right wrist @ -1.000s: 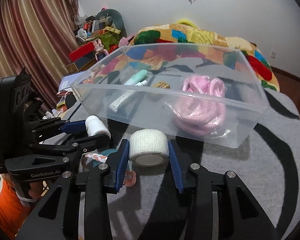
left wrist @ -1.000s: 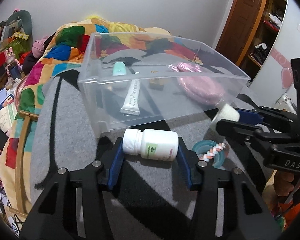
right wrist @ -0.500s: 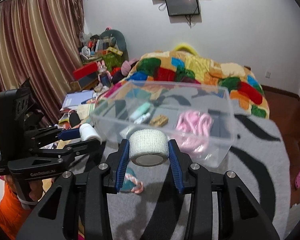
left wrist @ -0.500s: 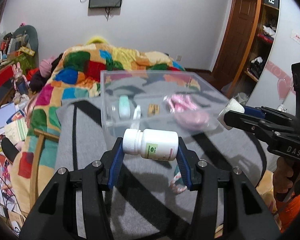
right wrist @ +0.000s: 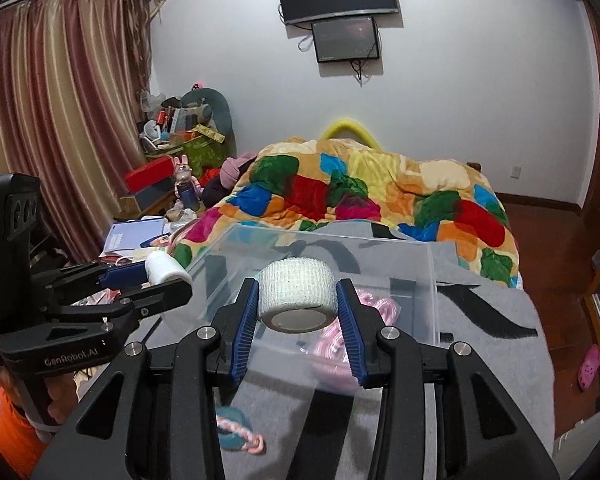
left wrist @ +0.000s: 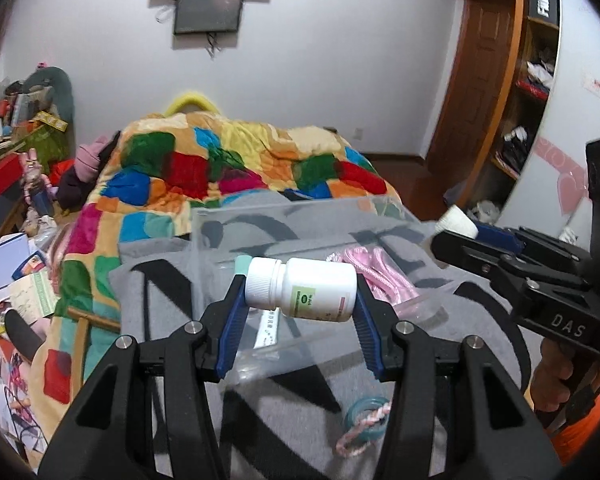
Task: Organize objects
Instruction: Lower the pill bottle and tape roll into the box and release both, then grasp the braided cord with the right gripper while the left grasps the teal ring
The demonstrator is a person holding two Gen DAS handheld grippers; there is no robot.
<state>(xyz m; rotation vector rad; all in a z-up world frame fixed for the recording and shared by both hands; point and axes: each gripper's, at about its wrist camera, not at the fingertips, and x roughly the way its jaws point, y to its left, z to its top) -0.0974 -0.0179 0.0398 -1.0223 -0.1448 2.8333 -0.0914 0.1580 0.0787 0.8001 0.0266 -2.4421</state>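
My left gripper (left wrist: 300,300) clamps the pill bottle (left wrist: 302,289), my right gripper (right wrist: 297,306) the bandage roll (right wrist: 297,299); I centre both above the clear bin (right wrist: 430,280) before releasing.

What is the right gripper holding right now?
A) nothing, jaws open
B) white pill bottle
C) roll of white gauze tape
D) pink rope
C: in the right wrist view the right gripper is clamped on the roll of white gauze tape, held above the clear bin; the white pill bottle sits in the left gripper, and the pink rope lies in the bin.
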